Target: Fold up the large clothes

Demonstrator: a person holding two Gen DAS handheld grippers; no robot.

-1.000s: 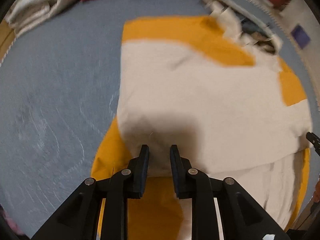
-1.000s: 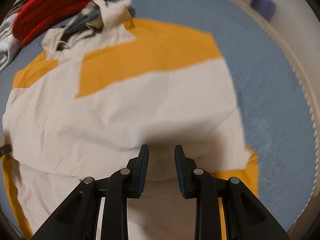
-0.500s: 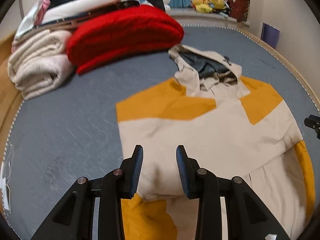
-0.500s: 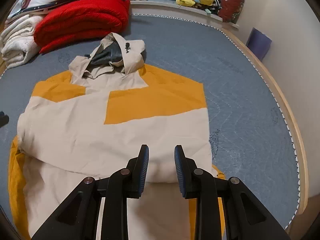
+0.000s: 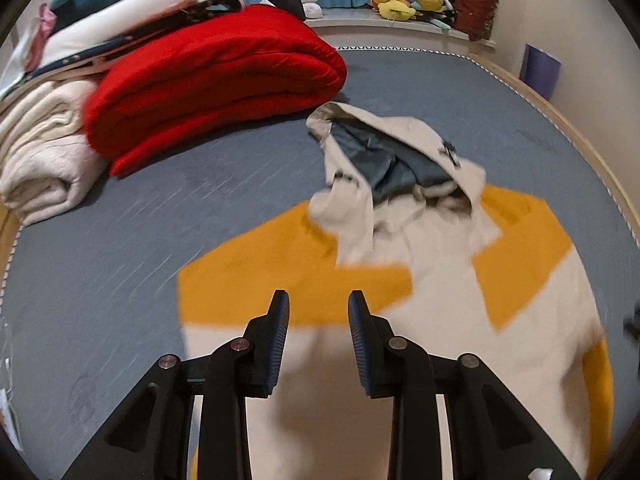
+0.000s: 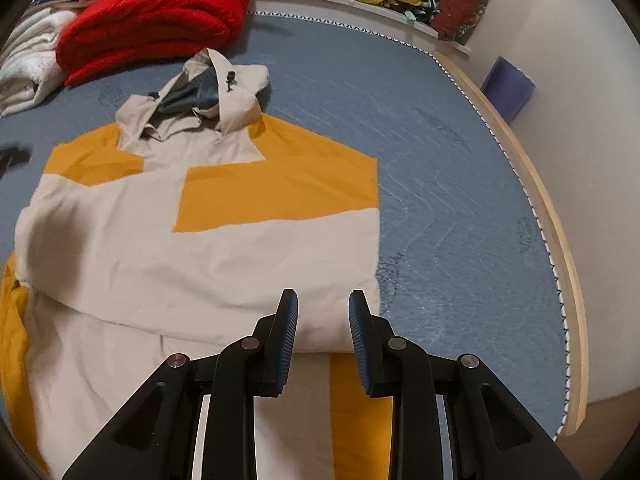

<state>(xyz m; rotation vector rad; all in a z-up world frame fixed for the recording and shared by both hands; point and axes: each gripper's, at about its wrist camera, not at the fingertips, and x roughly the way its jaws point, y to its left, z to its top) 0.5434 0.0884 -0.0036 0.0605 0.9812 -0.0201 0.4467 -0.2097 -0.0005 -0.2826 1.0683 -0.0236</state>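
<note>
Both grippers hang empty above the jacket (image 6: 224, 264), folded flat on the grey mat (image 6: 460, 208). Left gripper (image 5: 318, 336) closing on nothing; right gripper (image 6: 323, 336) parted, clear of cloth. Red blanket (image 5: 216, 80) far left.

Both tools lifted clear of the jacket (image 6: 208, 264), left tool (image 5: 318, 320) jaws closing on nothing

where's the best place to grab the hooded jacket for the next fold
Probably the hood, from its far tip. It sticks out past the otherwise squared-off cream and orange jacket, loose and crumpled, so a claw can pinch its edge and bring it down over the shoulders.
</note>
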